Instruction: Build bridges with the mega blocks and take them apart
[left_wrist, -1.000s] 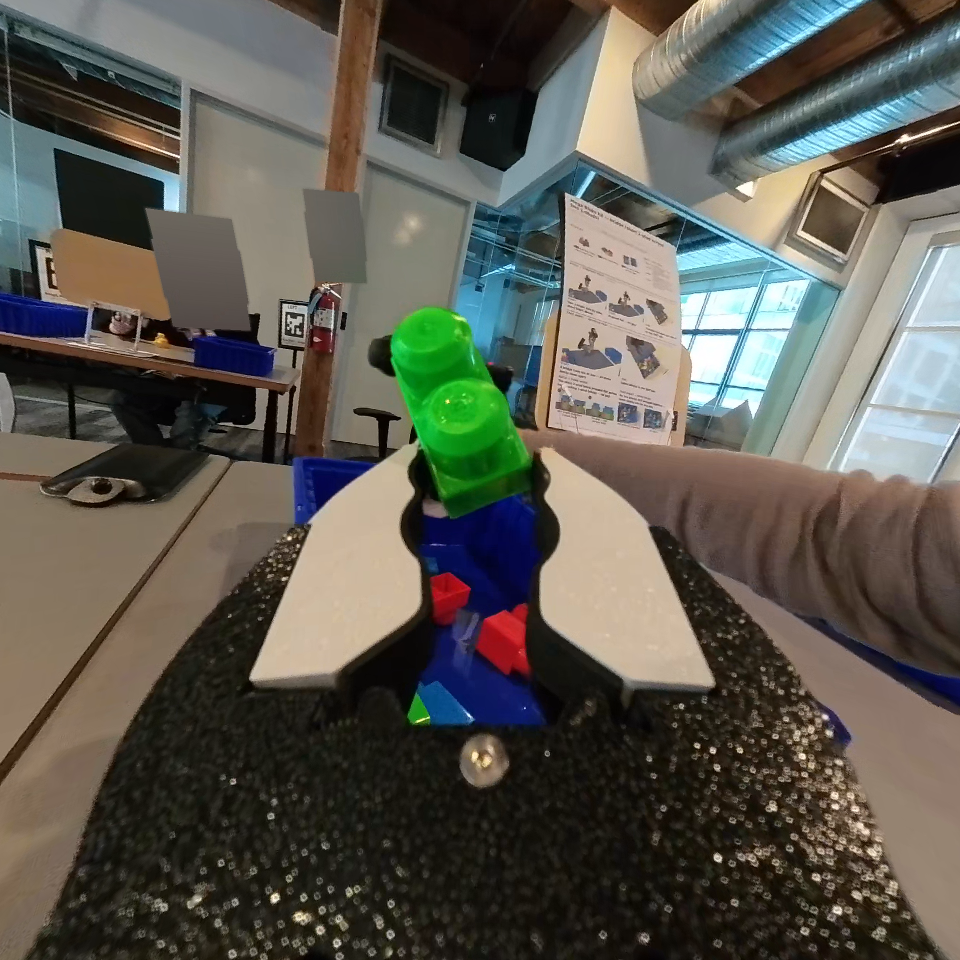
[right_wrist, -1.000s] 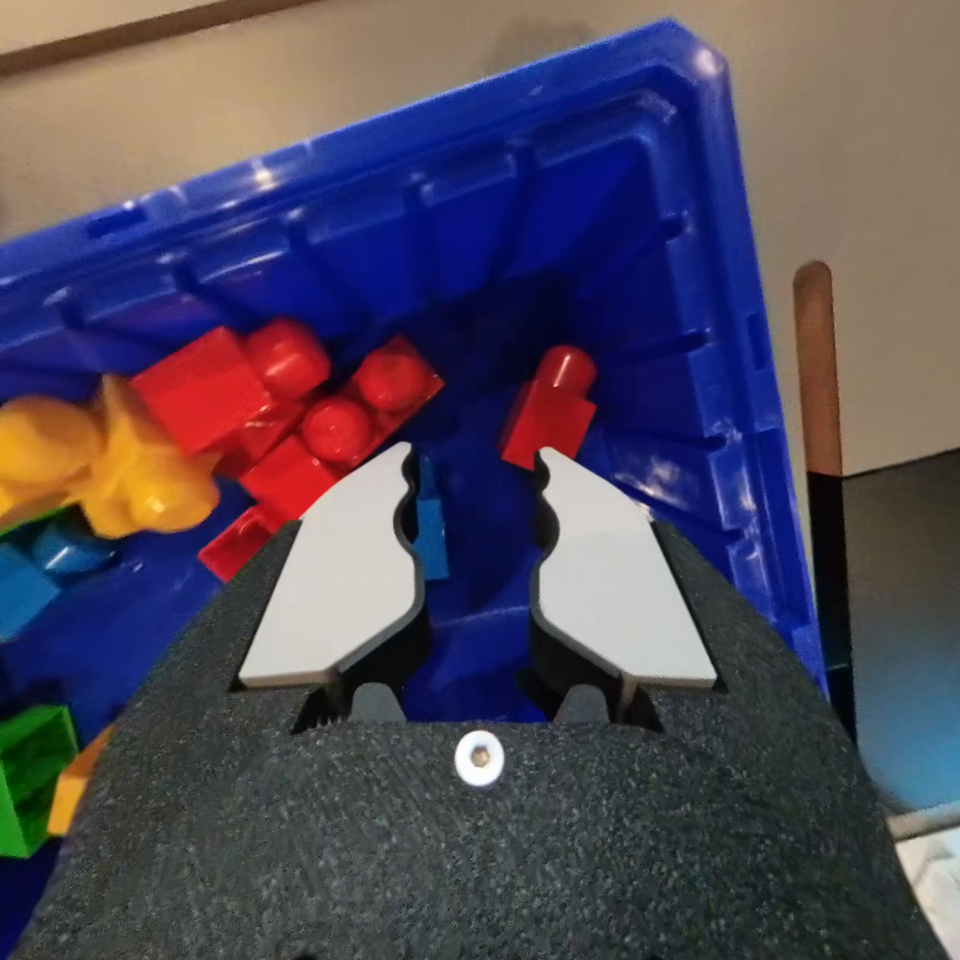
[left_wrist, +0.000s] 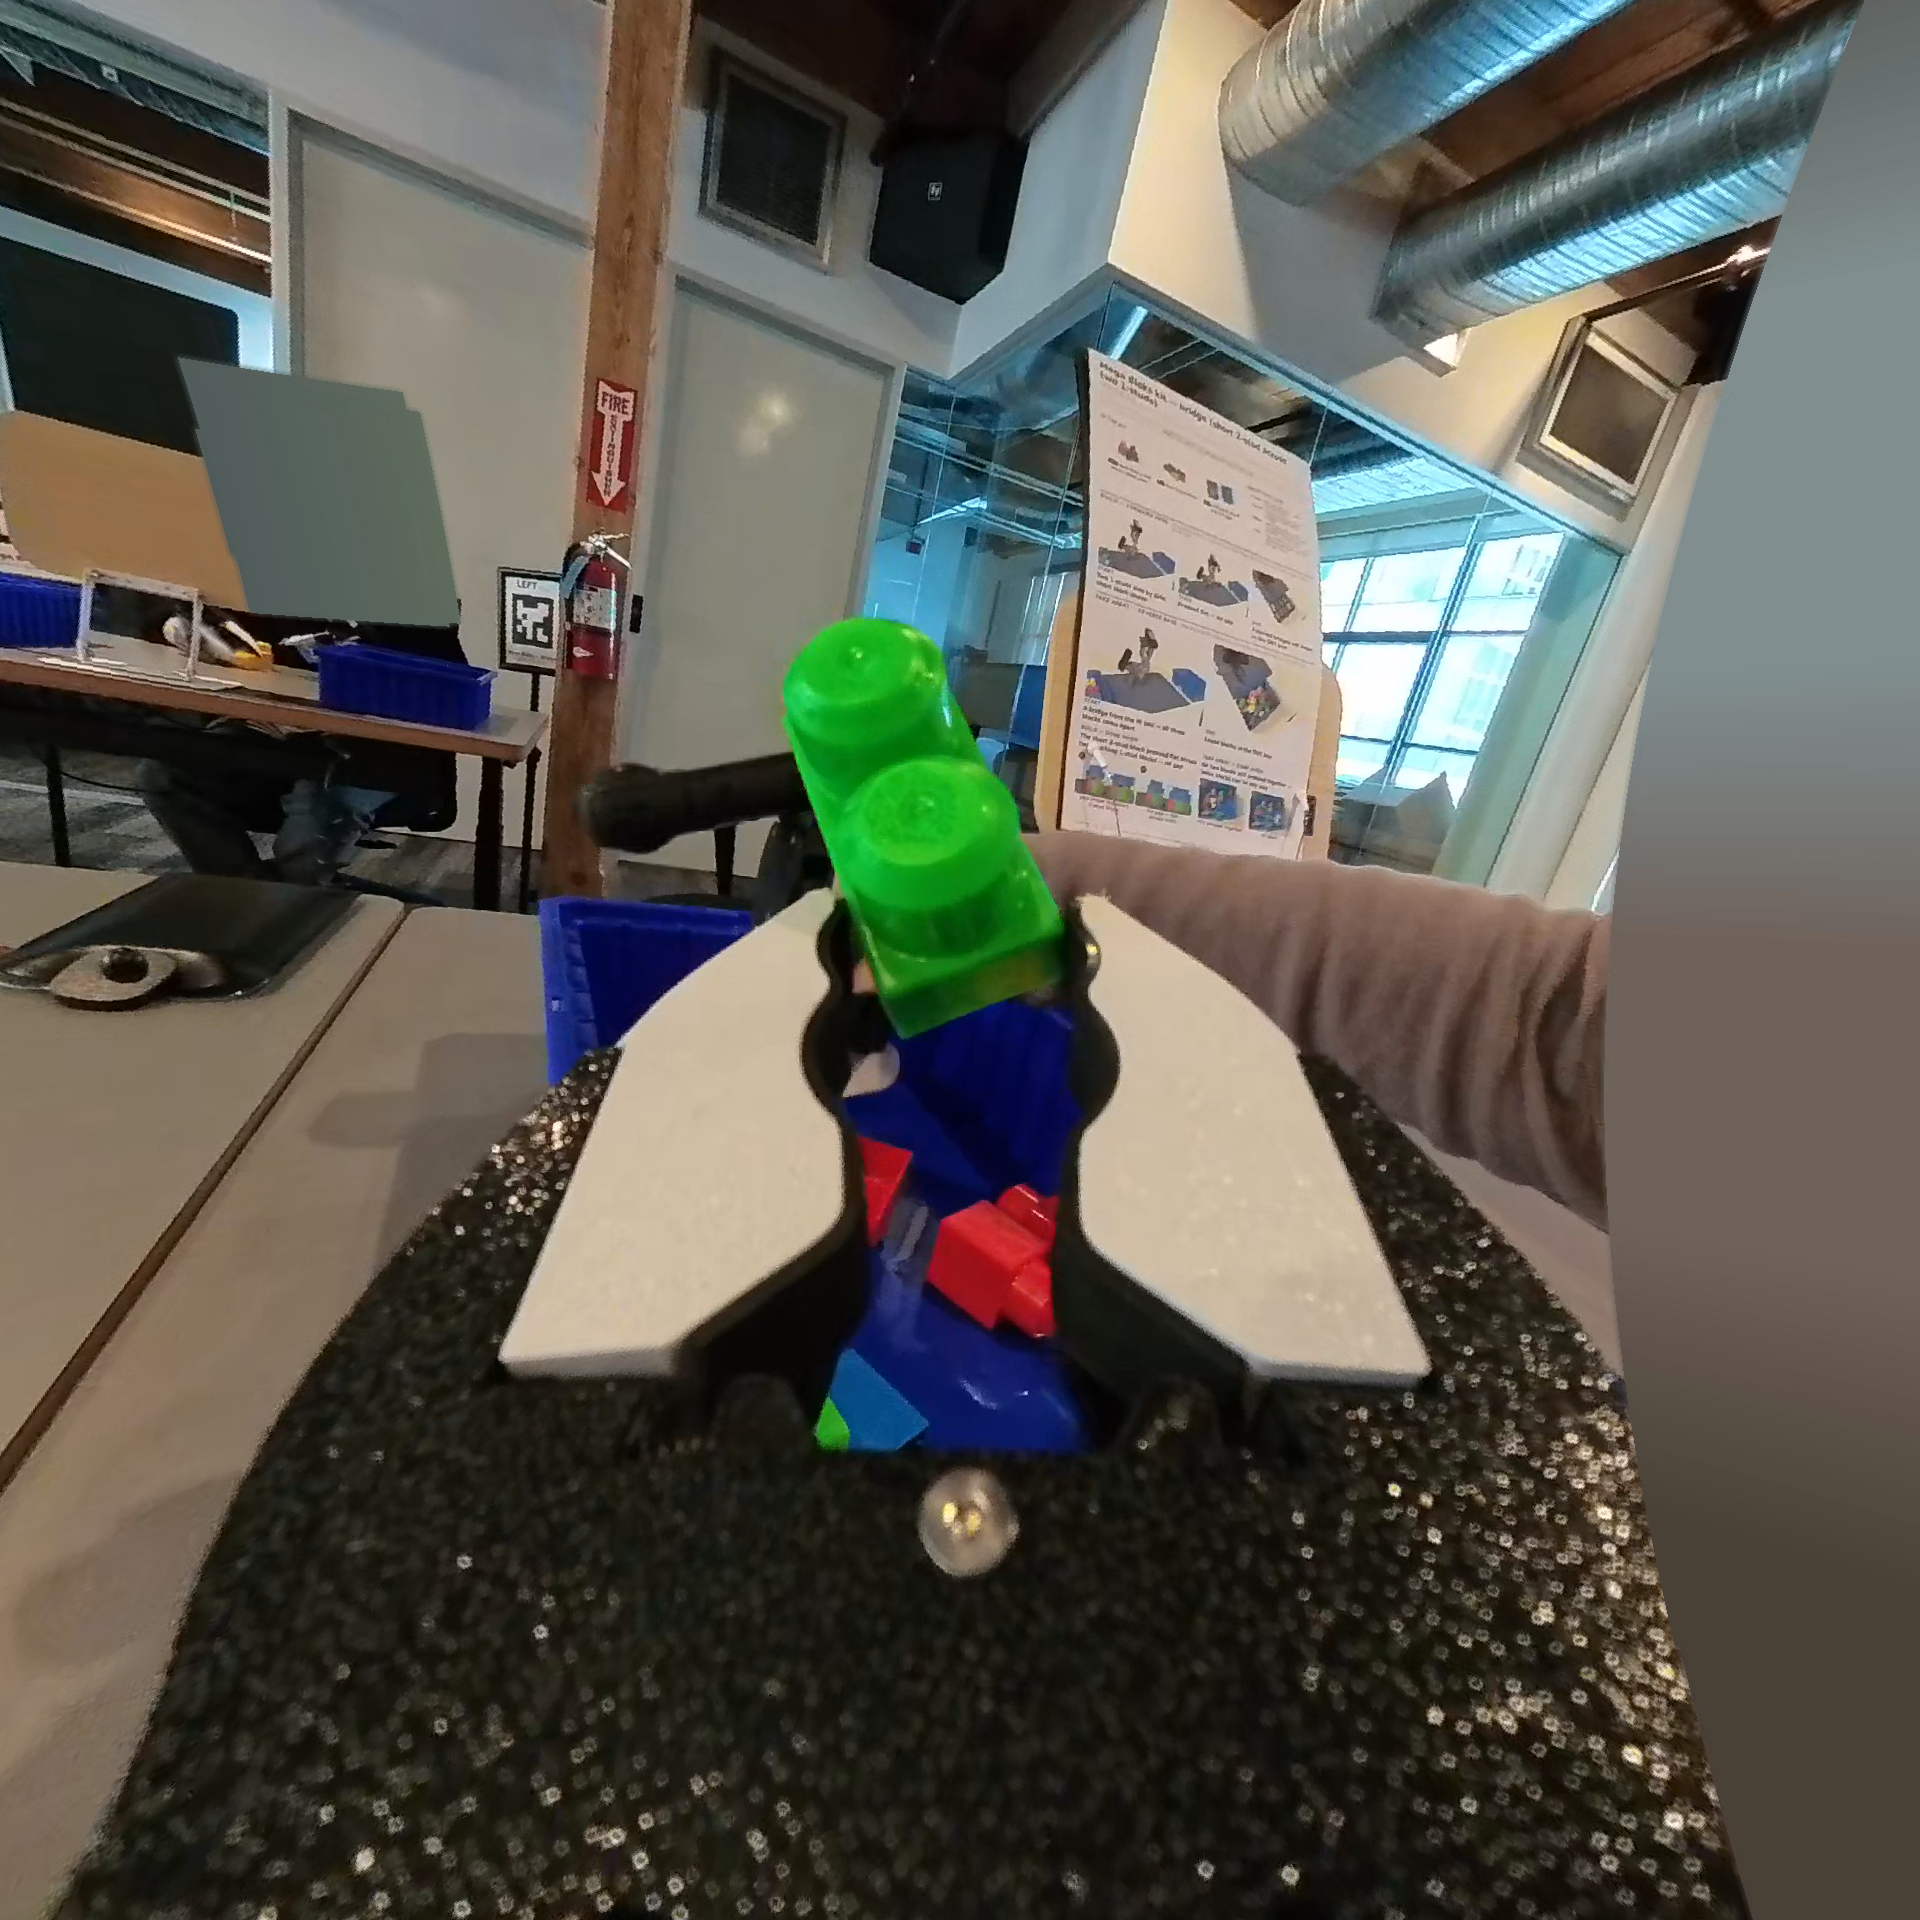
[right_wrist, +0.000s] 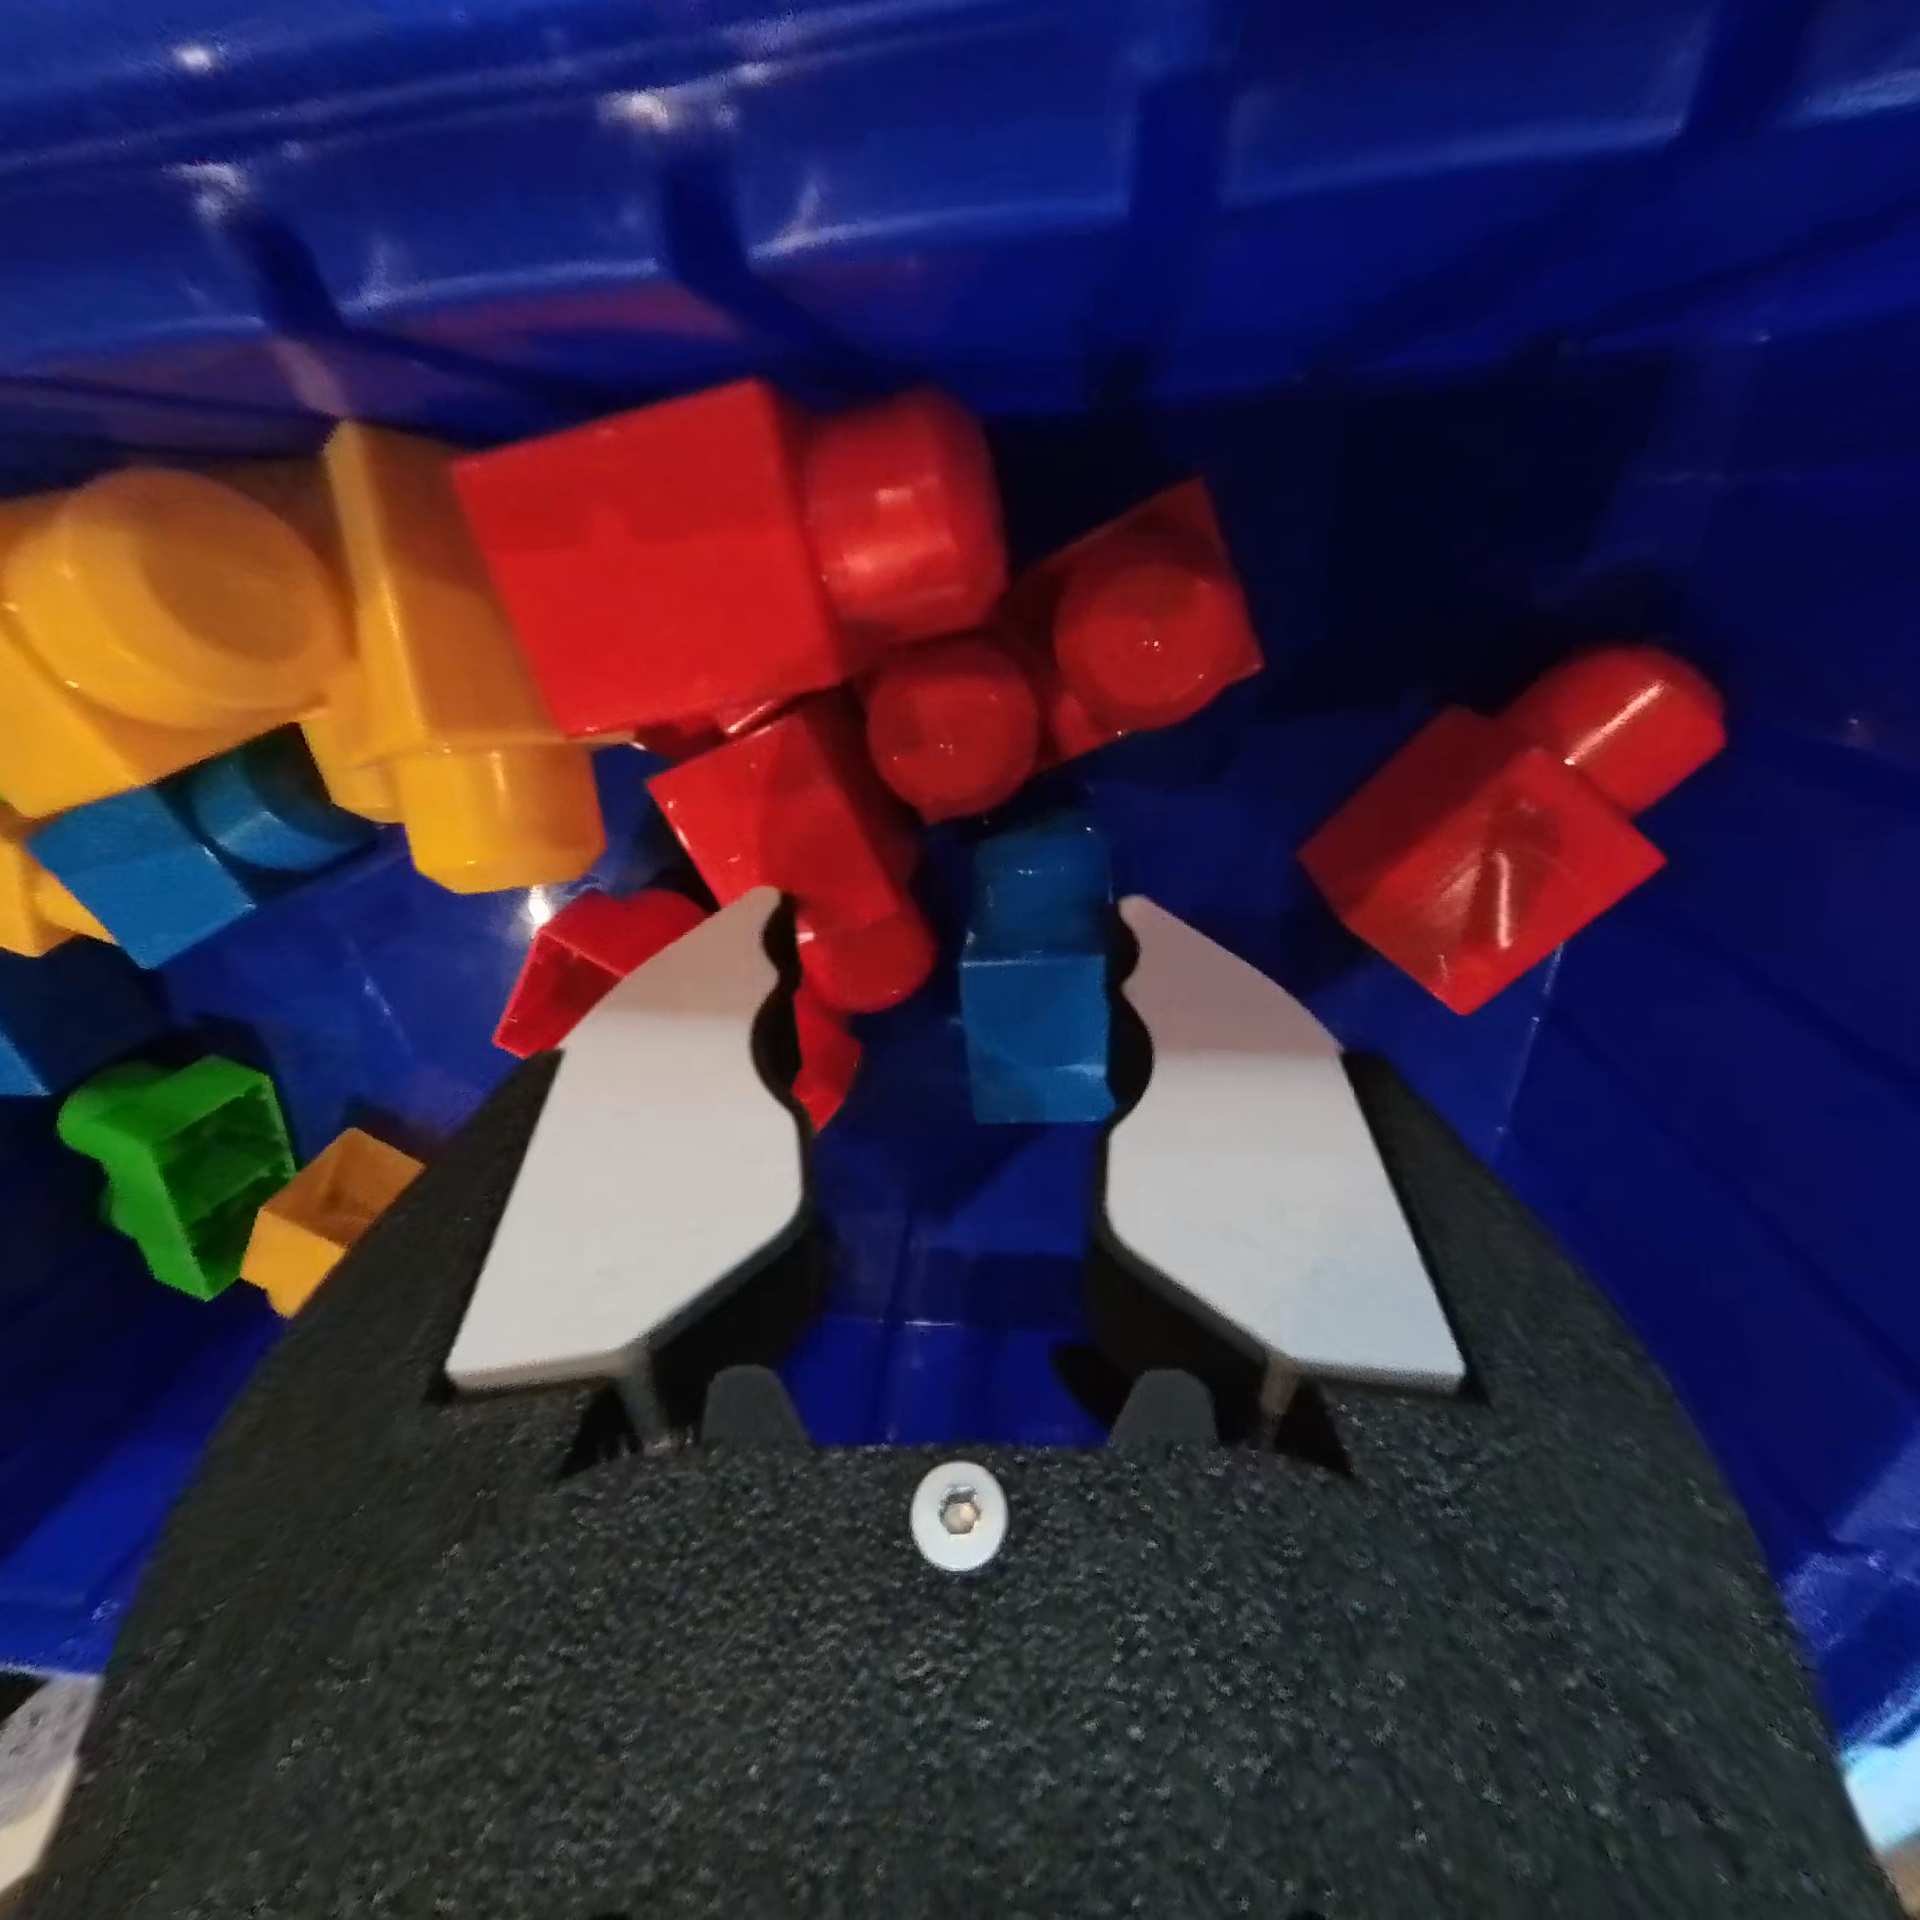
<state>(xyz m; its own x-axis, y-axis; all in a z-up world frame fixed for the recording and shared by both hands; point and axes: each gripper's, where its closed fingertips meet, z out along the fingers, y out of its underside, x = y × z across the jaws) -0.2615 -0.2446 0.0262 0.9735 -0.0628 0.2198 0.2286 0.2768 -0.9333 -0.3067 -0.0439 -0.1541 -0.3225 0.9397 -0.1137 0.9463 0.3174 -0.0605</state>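
In the left wrist view, my left gripper (left_wrist: 956, 961) has its jaws clenched on the base of a green two-stud block (left_wrist: 914, 821), which tilts up and away above the blue bin (left_wrist: 634, 956). Through the gap behind the jaws I see red blocks (left_wrist: 987, 1257) and a lighter blue piece (left_wrist: 873, 1392) lying inside the bin. The bin stands on a grey surface (left_wrist: 208, 1143); a sleeved arm (left_wrist: 1351, 997) reaches across on its right side. Left of the bin, farther along the surface, lies a dark flat case (left_wrist: 177, 935). Beyond the bin stand a wooden post (left_wrist: 613, 520) with a fire extinguisher (left_wrist: 592, 613) and, to the right, an instruction poster (left_wrist: 1195, 603).

In the right wrist view, my right gripper (right_wrist: 951, 914) is lowered inside the bin (right_wrist: 1039, 187) with its jaws released and apart. A small blue block (right_wrist: 1039, 997) stands between the fingertips, close against the right finger (right_wrist: 1247, 1174); I cannot tell whether they touch. A red block (right_wrist: 821, 862) lies against the left fingertip. Beyond these is a cluster of red blocks (right_wrist: 665, 561), with a single red block (right_wrist: 1486, 831) by the bin's right wall. Toward the bin's left side lie yellow blocks (right_wrist: 260, 644), a blue block (right_wrist: 156, 862) and a green block (right_wrist: 177, 1153).
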